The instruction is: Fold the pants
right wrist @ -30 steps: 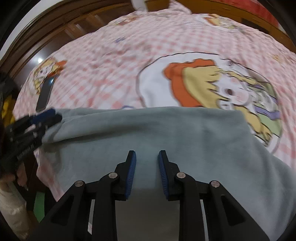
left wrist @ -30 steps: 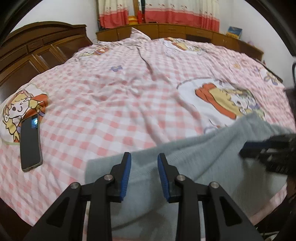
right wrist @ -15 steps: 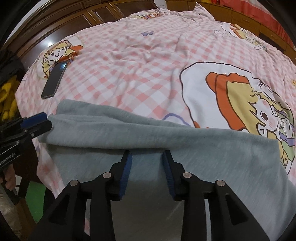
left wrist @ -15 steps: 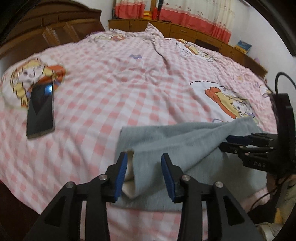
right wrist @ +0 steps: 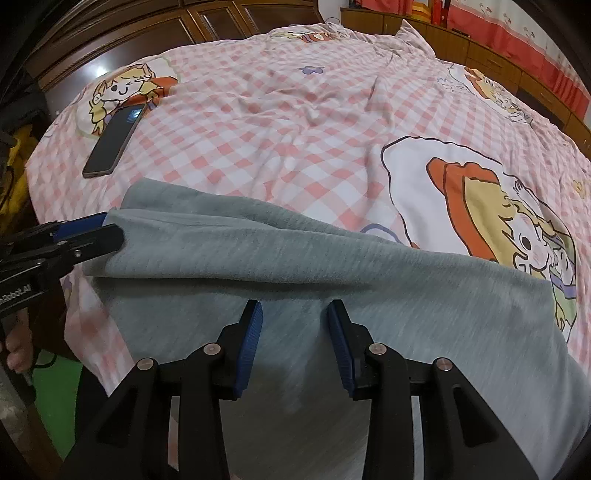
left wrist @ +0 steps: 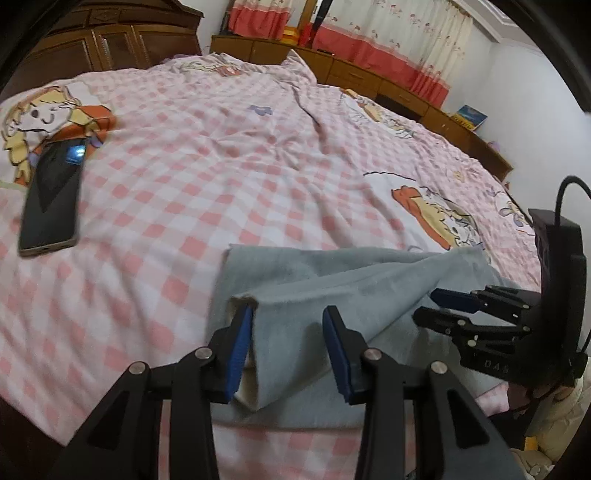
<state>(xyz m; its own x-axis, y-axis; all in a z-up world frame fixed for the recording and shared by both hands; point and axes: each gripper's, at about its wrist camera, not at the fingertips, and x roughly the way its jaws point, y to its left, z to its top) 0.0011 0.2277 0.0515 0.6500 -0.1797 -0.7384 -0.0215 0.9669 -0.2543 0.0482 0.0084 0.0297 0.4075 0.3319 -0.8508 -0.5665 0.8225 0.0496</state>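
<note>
- Up front in the left wrist view, left gripper (left wrist: pixel 287 343) at 6 o'clock, jaws set wide, a raised fold of the grey pants (left wrist: pixel 314 291) standing between the blue pads; cannot tell if the pads touch the cloth.
- Pants lie on the near edge of the pink checked bedspread (left wrist: pixel 207 177), centre to 4 o'clock, top layer lifted and creased, pale lining showing by the left pad.
- Right gripper (left wrist: pixel 436 306) enters at 3 o'clock, seen side-on, its tips against the pants' right end; its opening can't be judged from this angle.
- Phone (left wrist: pixel 51 199) lies flat on the bedspread at 9 o'clock, well apart from the pants.
- Wooden cabinets (left wrist: pixel 122 48) at 11 o'clock, curtains (left wrist: pixel 369 33) at 12 to 1.
- Right wrist view: right gripper (right wrist: pixel 294 343) at 6 o'clock, jaws wide apart, over the pants (right wrist: pixel 332 280); nothing clamped.
- Pants fill the lower half, a long fold ridge running 9 to 3 o'clock.
- Left gripper (right wrist: pixel 103 229) at 9 o'clock, tips at the fold's left end.
- Phone (right wrist: pixel 114 138) at 10 o'clock on the bedspread (right wrist: pixel 277 110).
</note>
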